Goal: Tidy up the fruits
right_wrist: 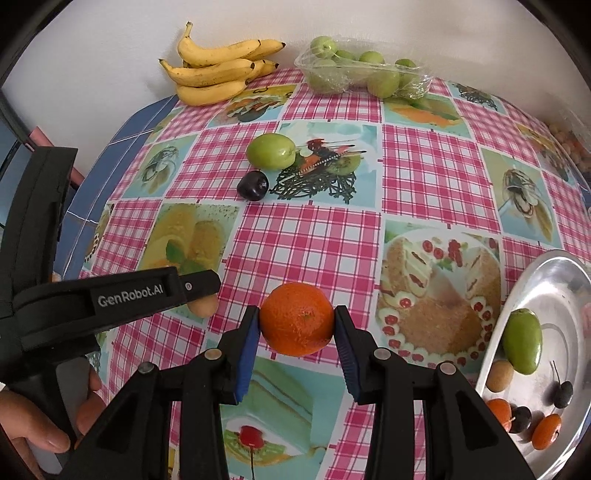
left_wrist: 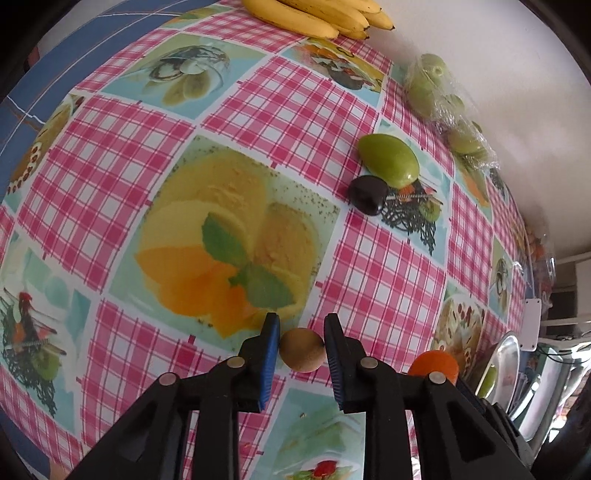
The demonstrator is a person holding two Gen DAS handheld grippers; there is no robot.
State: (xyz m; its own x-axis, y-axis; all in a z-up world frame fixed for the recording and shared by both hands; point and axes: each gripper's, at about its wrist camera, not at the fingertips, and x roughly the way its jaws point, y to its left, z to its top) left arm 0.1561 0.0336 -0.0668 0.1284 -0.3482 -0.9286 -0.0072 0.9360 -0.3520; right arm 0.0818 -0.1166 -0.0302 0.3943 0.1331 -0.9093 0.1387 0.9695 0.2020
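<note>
From the left wrist, the left gripper [left_wrist: 302, 350] has its blue pads on either side of a small brown fruit [left_wrist: 302, 350], pinching it just over the checked tablecloth [left_wrist: 288, 110]. To finish well, I would keep the squeeze light, since so small and round a fruit could pop out, and carry it level toward the metal tray [left_wrist: 508, 354] at the right edge. A loose green fruit [left_wrist: 389, 158] and a dark plum [left_wrist: 367, 195] lie touching farther off, with bananas [left_wrist: 317, 14] and a wrapped pack of green fruit [left_wrist: 443, 99] by the wall. From the right wrist, the right gripper [right_wrist: 297, 325] is pressed onto an orange [right_wrist: 297, 319], held low over the cloth. The tray [right_wrist: 569, 280] sits near on the right, already holding several fruits, so a bare spot should be chosen. The left tool reaches in beside it and could be bumped.
</note>
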